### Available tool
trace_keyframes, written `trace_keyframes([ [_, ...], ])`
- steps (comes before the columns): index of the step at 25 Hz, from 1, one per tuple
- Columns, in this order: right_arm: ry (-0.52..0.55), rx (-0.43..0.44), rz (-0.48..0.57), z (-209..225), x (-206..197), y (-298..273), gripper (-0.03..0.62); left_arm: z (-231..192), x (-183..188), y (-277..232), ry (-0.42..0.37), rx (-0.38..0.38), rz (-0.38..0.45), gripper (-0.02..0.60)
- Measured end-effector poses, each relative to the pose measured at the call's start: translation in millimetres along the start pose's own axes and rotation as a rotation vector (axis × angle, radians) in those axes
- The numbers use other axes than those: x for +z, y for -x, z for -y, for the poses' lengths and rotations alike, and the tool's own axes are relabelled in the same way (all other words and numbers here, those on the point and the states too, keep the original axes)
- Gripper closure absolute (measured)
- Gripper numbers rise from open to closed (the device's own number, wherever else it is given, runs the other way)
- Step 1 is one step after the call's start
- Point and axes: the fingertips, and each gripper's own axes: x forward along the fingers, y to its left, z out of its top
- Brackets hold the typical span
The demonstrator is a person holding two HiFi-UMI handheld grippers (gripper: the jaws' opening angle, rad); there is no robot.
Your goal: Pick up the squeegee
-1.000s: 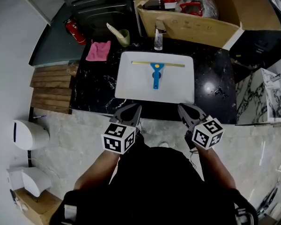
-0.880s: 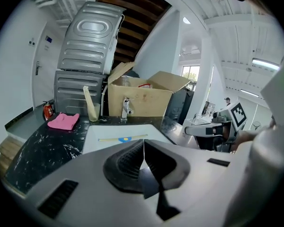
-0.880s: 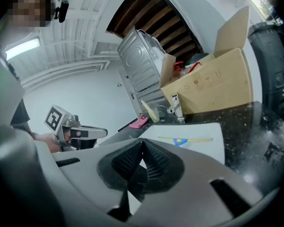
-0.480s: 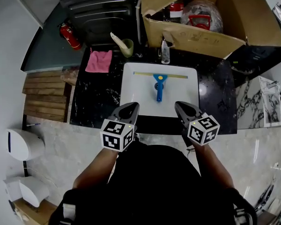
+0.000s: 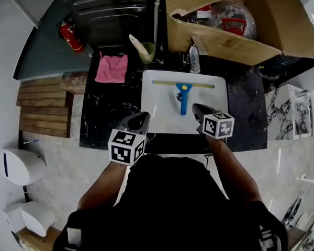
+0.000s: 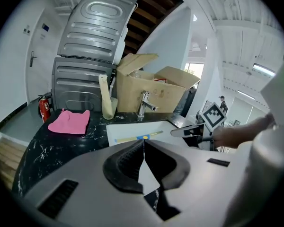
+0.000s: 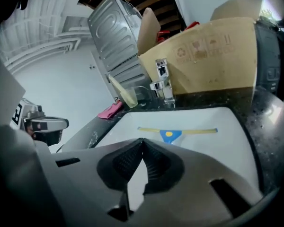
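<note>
black marble counter [image 5: 111, 110] carries a pink cloth [image 5: 111, 68], a green cup [image 5: 148, 52] and a cardboard box [image 5: 230, 42].

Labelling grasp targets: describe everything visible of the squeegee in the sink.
The squeegee lies flat on the floor of the white sink, nothing else touching it. Blue plastic-looking handle, widening to a head with a round yellow spot; across the head, a long thin yellowish blade strip. Blade sits crosswise at the basin's far side, handle pointing back toward the person. The shut right gripper hovers near the handle's end, not on it.
</note>
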Motion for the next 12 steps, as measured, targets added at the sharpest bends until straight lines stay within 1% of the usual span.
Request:
trace_keyframes([
  [6,-0.07,-0.121,-0.086,33.3,-13.3,-51.6,0.58,-26.1,-5.8,5.6,0.021,-0.007,-0.017,0.565],
  [8,-0.077,-0.155,-0.115,42.8,-19.1,-63.6,0.556,-32.0,-7.8,6.6,0.031,-0.012,-0.021,0.565],
  [12,-0.071,-0.187,-0.166,52.8,-26.2,-86.9,0.526,-41.6,-9.4,9.6,0.054,-0.019,-0.019,0.565],
])
